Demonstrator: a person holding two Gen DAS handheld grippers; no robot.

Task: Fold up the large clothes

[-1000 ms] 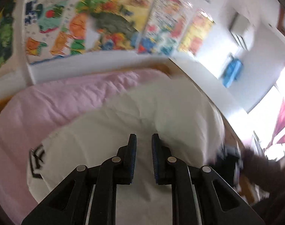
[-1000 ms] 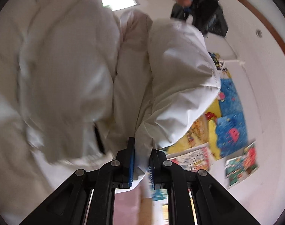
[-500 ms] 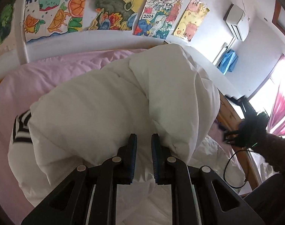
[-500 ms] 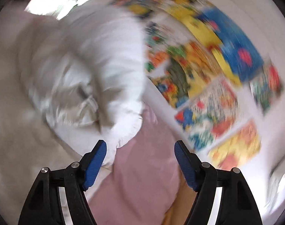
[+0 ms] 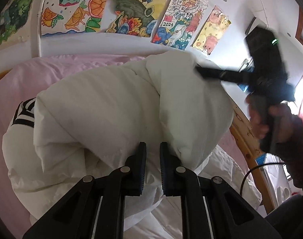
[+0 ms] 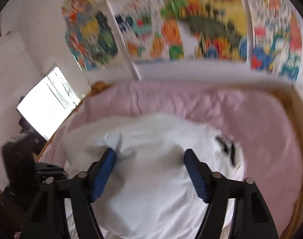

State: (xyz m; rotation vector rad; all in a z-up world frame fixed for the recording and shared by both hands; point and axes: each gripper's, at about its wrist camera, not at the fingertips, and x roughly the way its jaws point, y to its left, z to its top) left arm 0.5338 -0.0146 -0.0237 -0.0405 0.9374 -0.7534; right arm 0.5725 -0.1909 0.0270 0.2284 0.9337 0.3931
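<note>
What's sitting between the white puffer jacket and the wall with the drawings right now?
In the right wrist view, only pink bedsheet lies between the white puffer jacket and the wall drawings. The left wrist view shows the same pink strip.

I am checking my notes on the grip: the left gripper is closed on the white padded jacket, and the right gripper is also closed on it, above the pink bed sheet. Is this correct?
Not fully. The right gripper is open: the right wrist view shows its blue pads wide apart above the white padded jacket. The left gripper is closed on the jacket, above the pink bed sheet.
</note>
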